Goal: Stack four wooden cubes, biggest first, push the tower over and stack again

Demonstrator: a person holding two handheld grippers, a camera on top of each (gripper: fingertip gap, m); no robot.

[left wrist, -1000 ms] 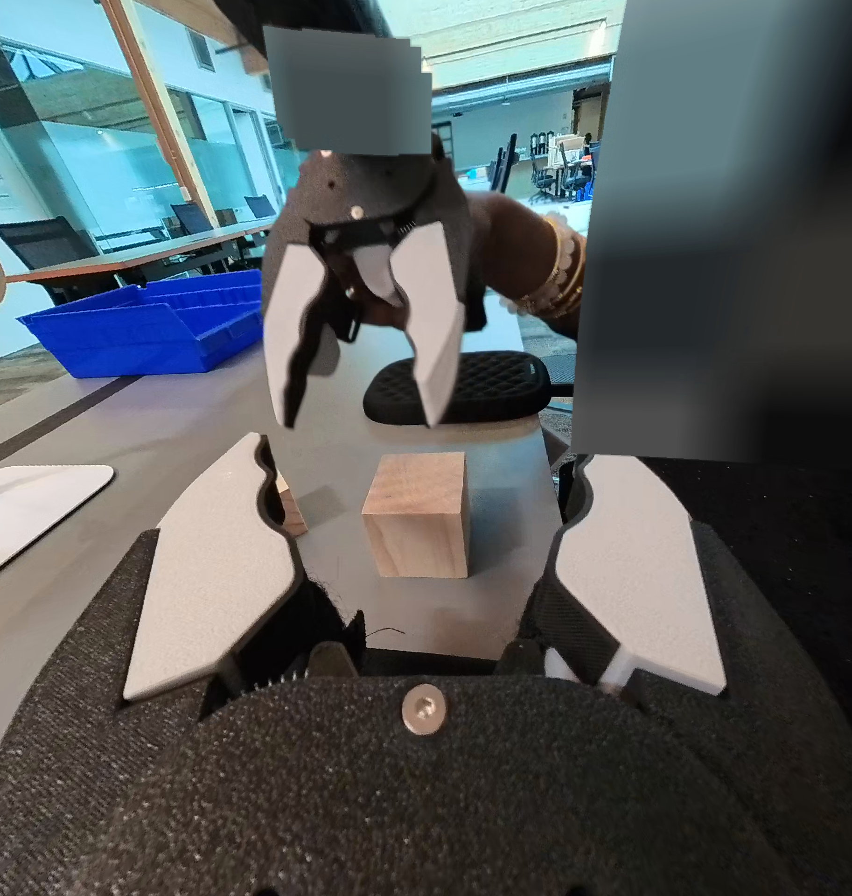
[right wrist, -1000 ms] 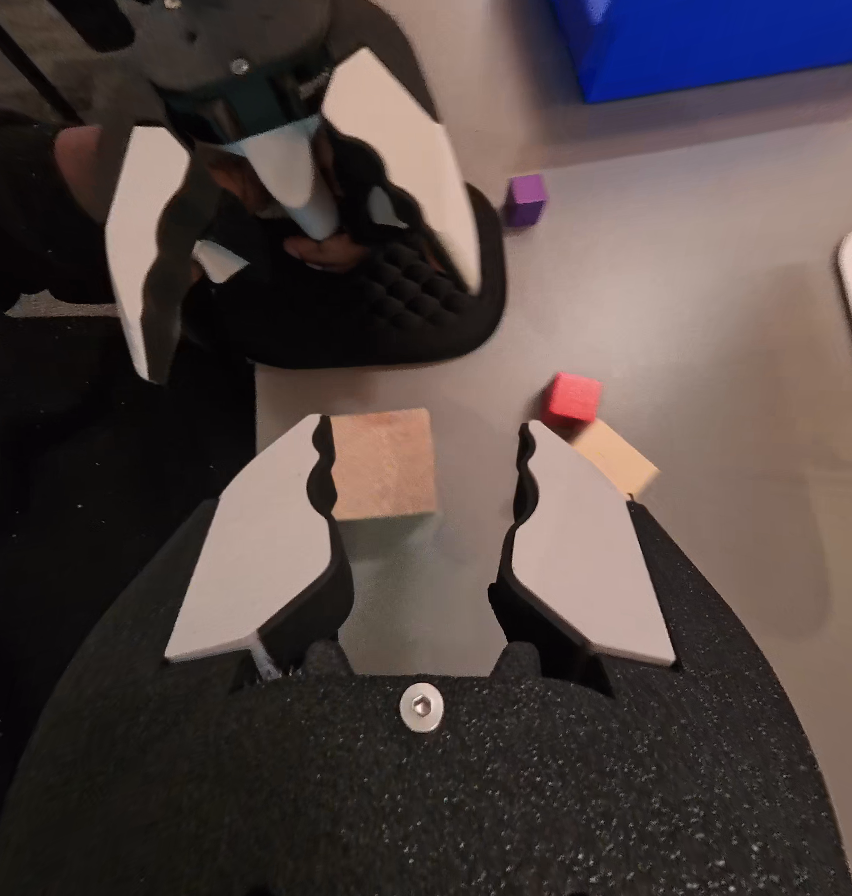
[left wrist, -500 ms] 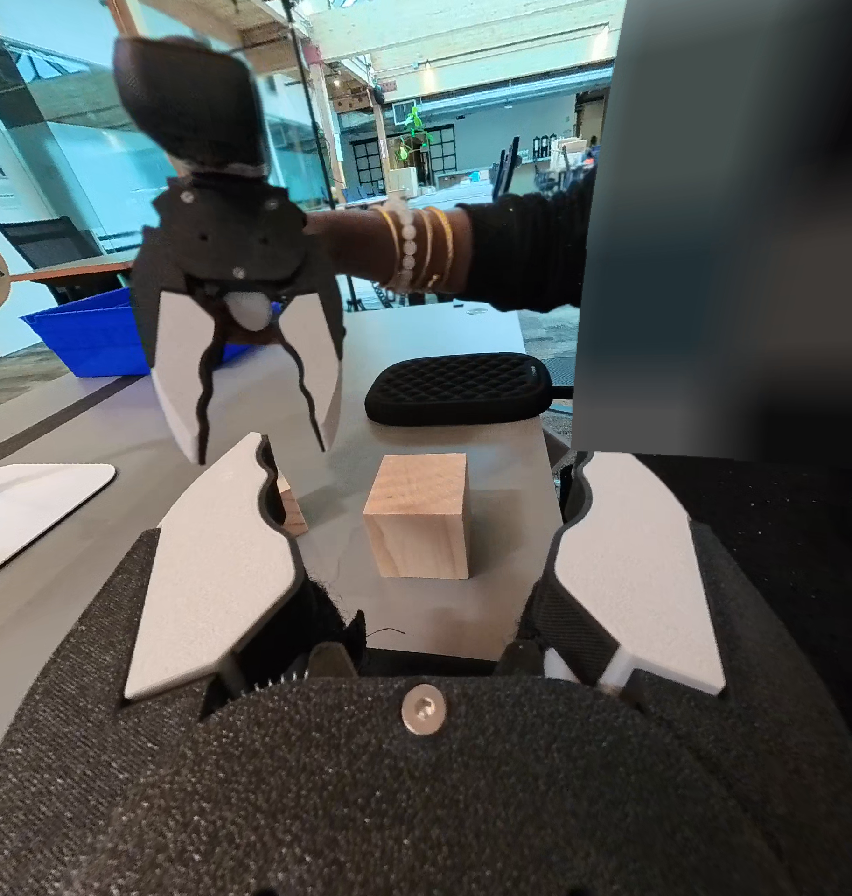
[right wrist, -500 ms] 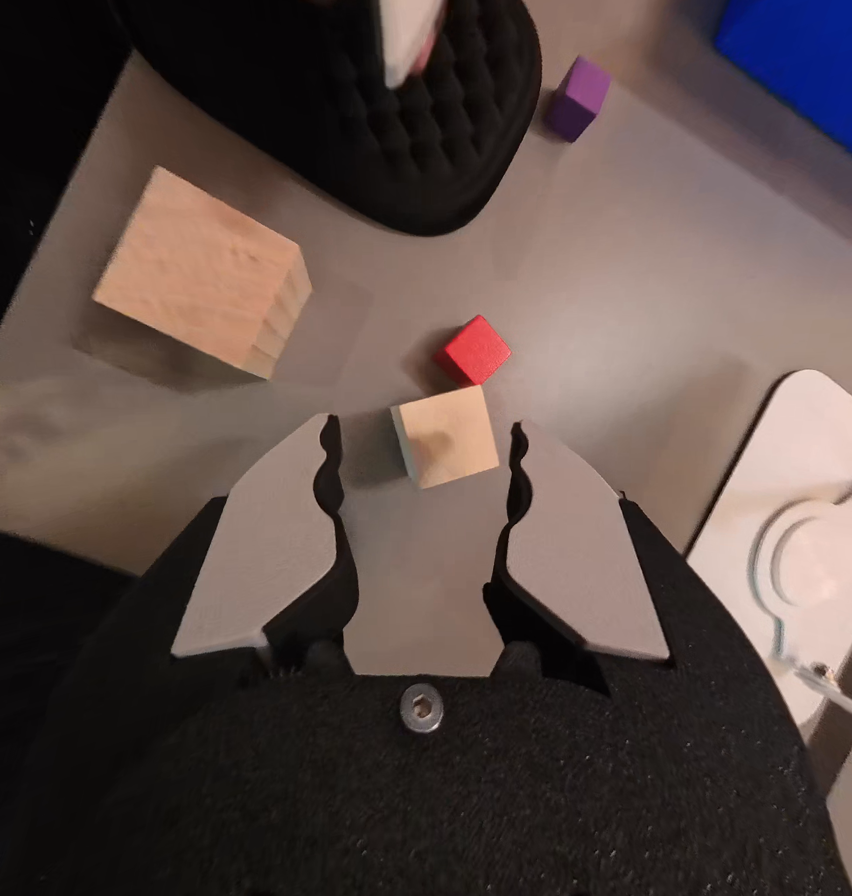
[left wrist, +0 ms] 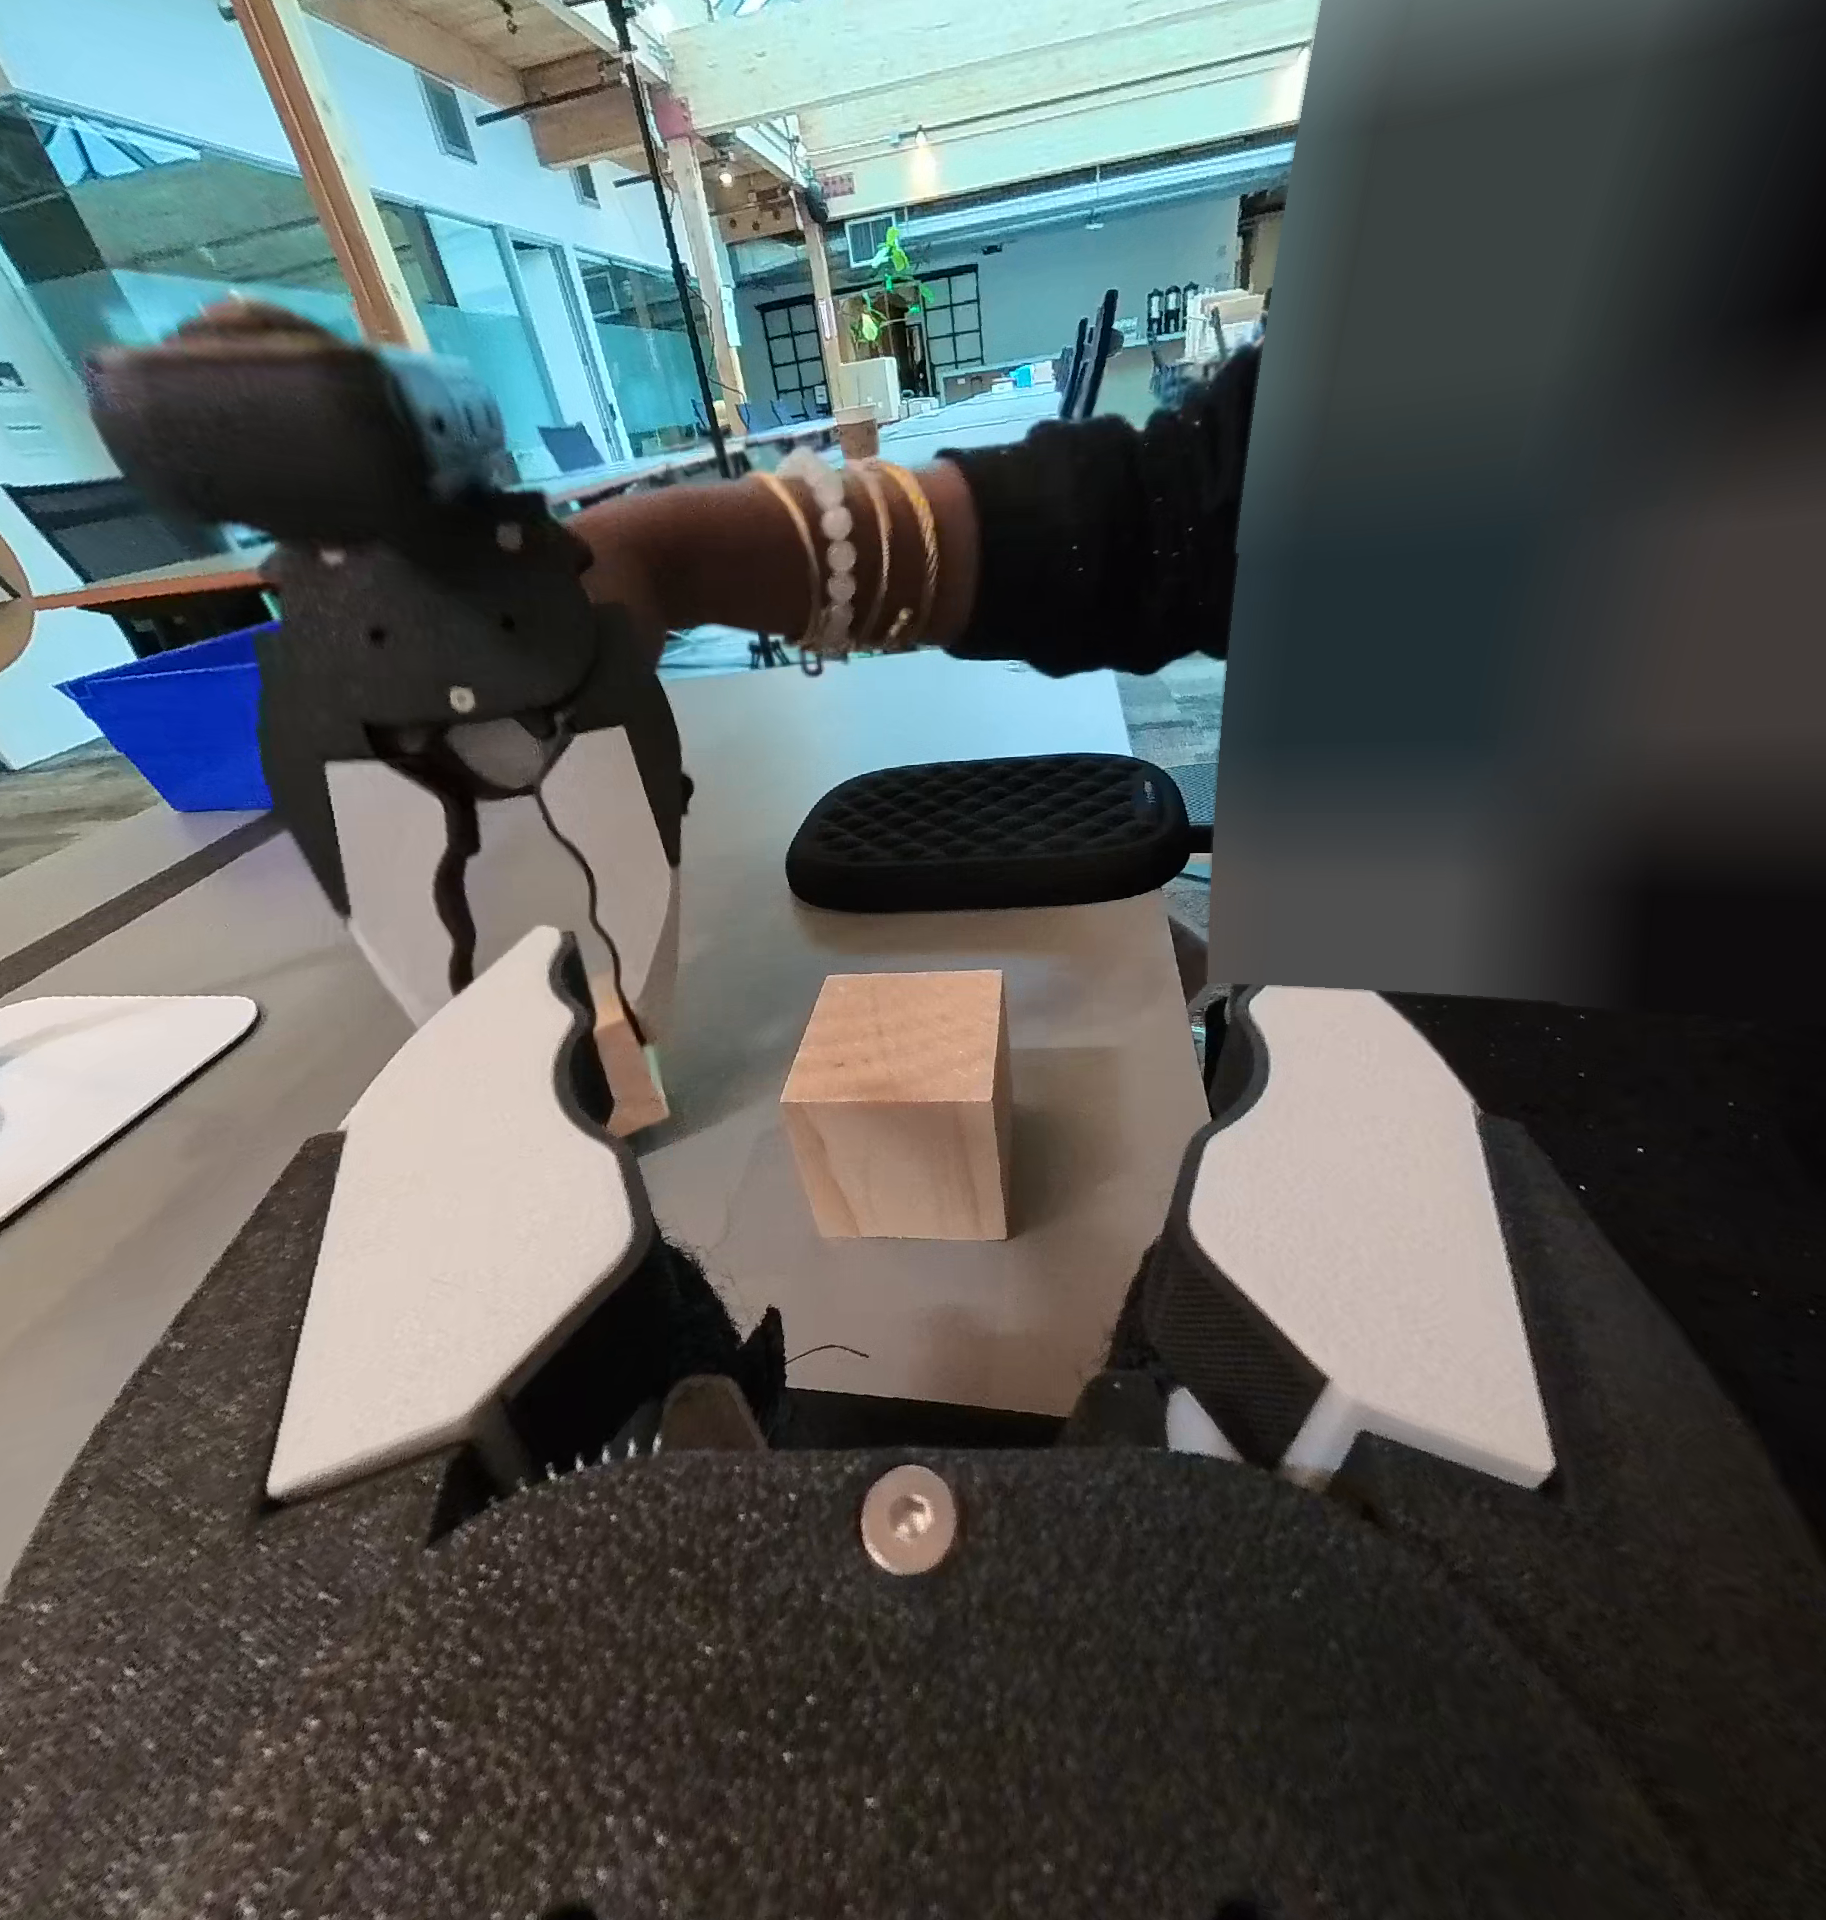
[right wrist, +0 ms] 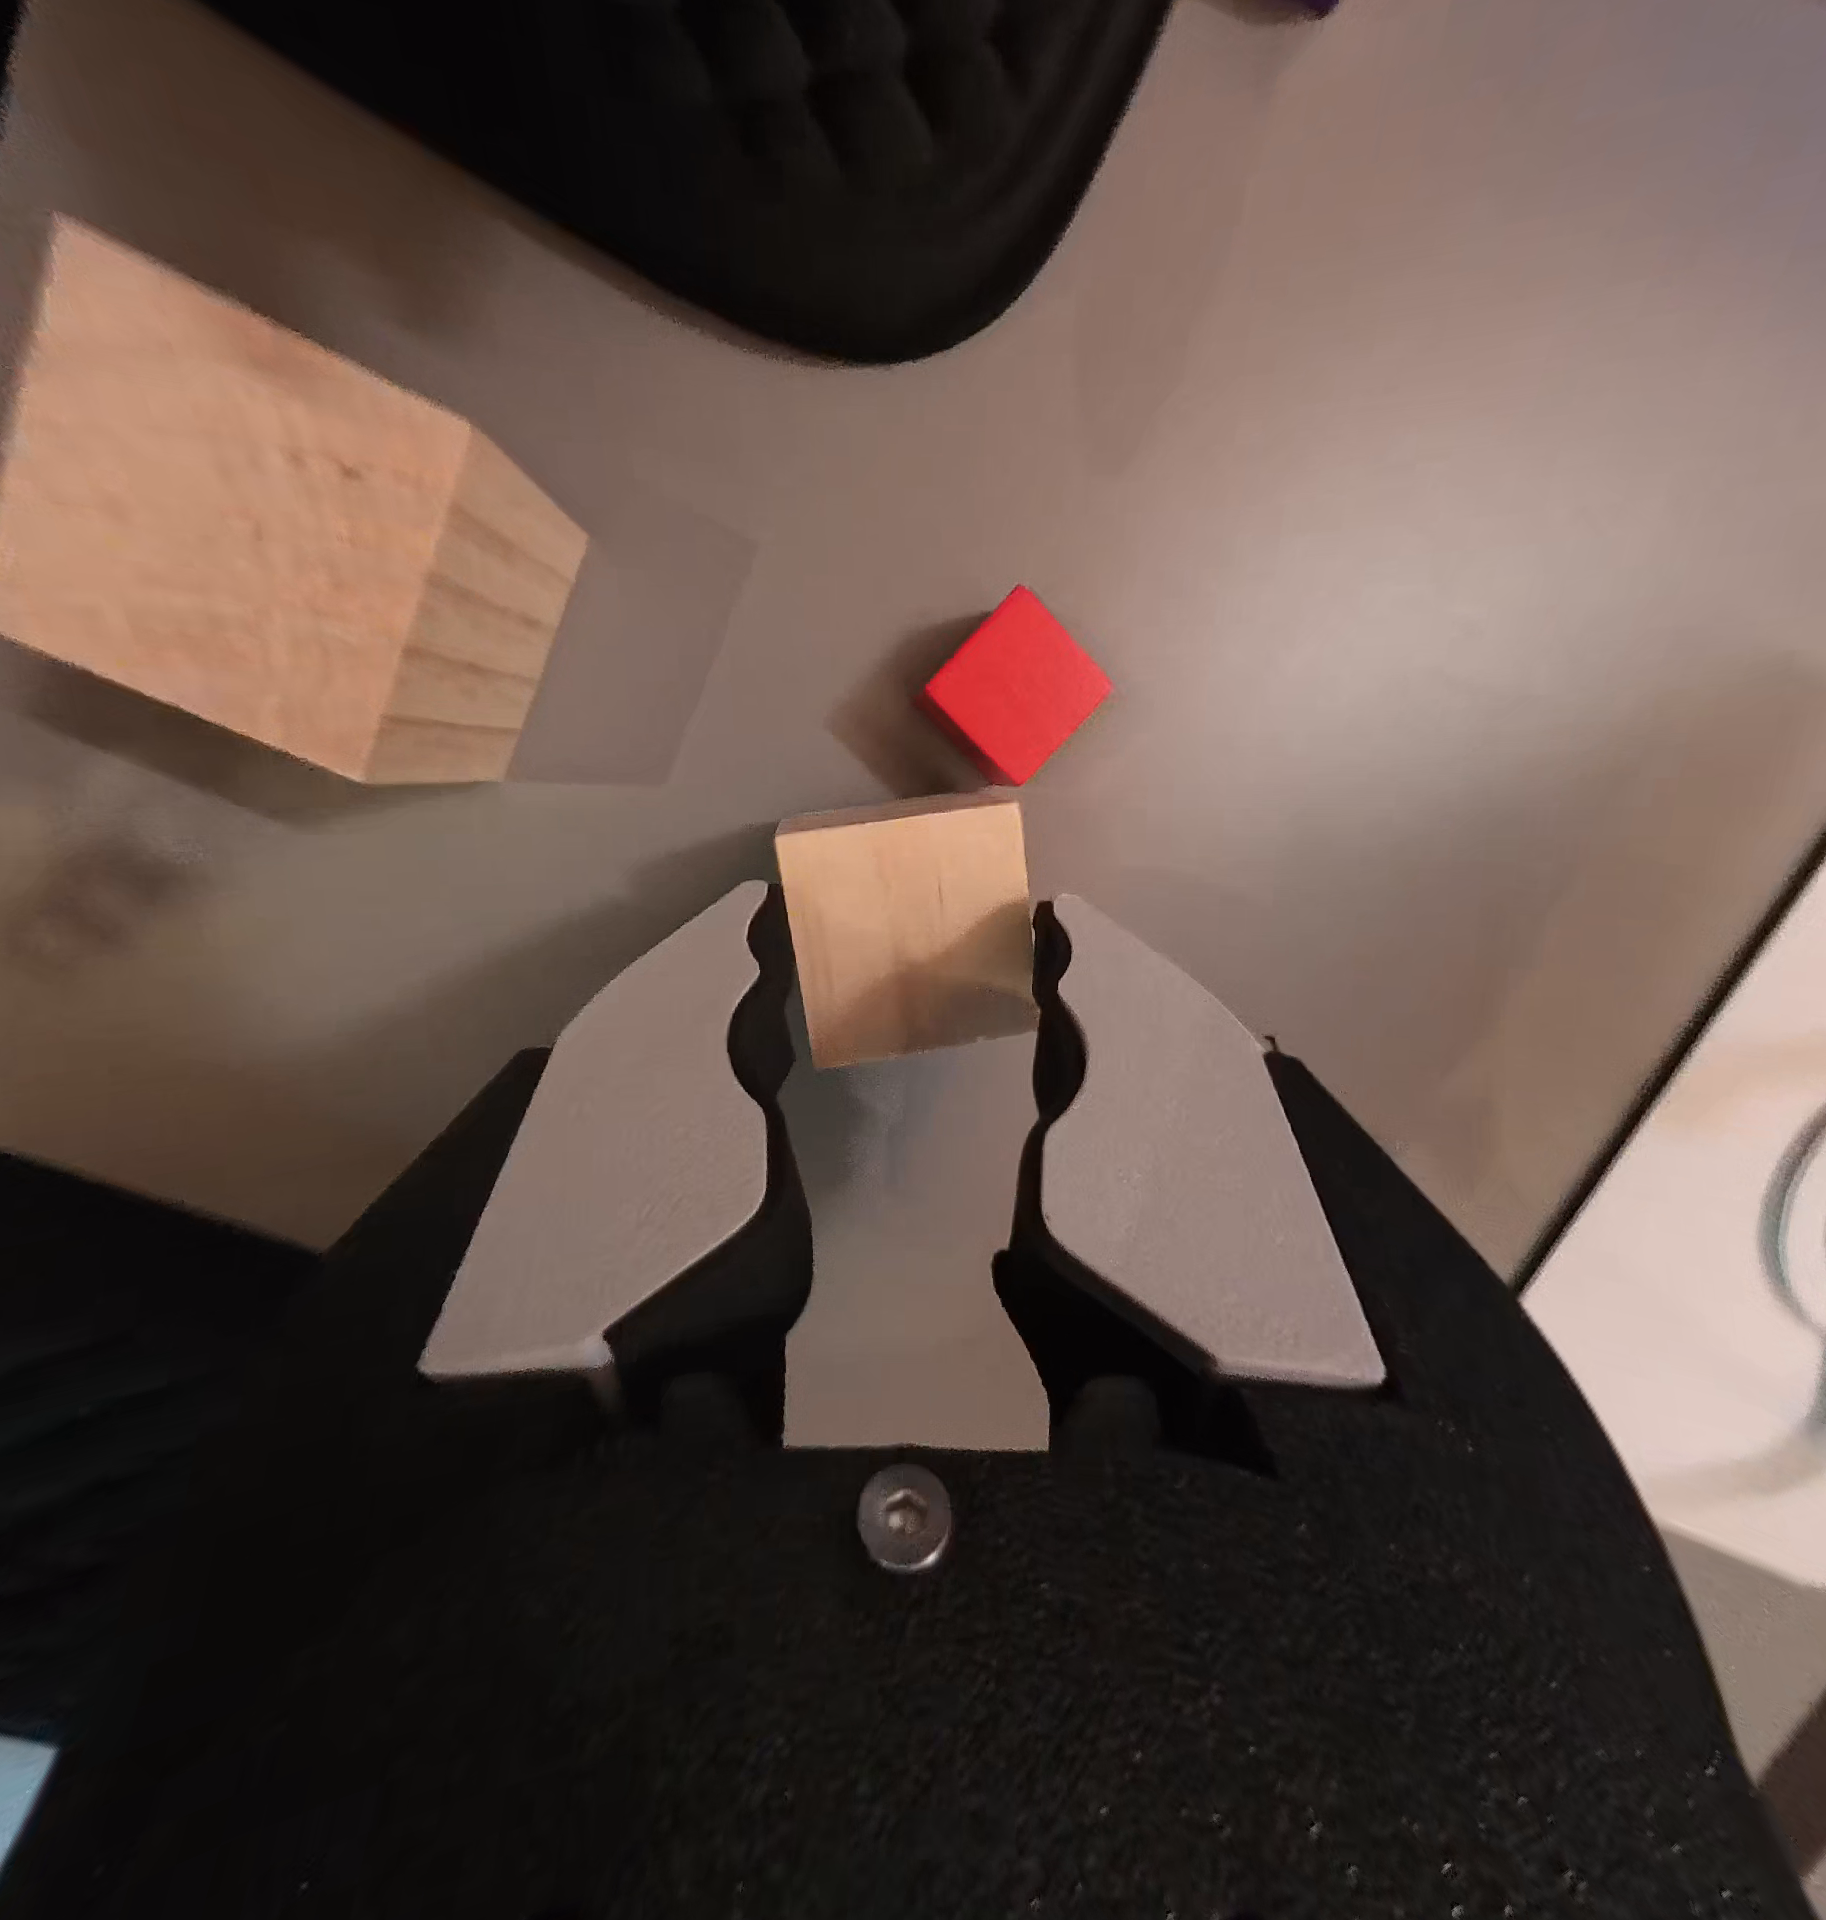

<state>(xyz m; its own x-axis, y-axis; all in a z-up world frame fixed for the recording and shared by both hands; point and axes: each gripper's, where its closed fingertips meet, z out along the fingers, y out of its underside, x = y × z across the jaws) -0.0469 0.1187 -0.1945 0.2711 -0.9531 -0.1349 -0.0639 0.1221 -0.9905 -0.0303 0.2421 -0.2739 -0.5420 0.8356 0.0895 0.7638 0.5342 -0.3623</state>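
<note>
The right gripper (right wrist: 904, 940) points steeply down at the table (right wrist: 1408, 468), its jaws narrowed about a small wooden cube (right wrist: 904, 935). Both black pads sit against the cube's side faces with no gap showing, though only the fingertips reach it; the far half of the cube stands out beyond them. From the left wrist view the same gripper (left wrist: 535, 966) comes down over that cube (left wrist: 634, 1081), which sits on or just above the table; I cannot tell which.

The left gripper (left wrist: 893, 1039) is spread wide and holds nothing. A large wooden cube (left wrist: 904, 1107) stands between its fingers, well clear of both pads.

Just beyond the small cube lies a red cube (right wrist: 1018, 686), turned corner-on and near, but apart. The large cube (right wrist: 254, 499) sits off to one side. A black quilted pad (left wrist: 987, 831) lies farther back, a blue bin (left wrist: 176, 727) behind that, and a white base plate (left wrist: 88, 1101) at the table's other side.

Risks, as I judge them: the hold is shallow, at the tips only, so the cube could pivot or squeeze forward out of the pads. A low sweep could knock the red cube.

Orientation: the small cube has no long axis. Its top face is level, its sides run nearly square to the fingers with a slight twist, and it is gripped face to face, not across corners.
</note>
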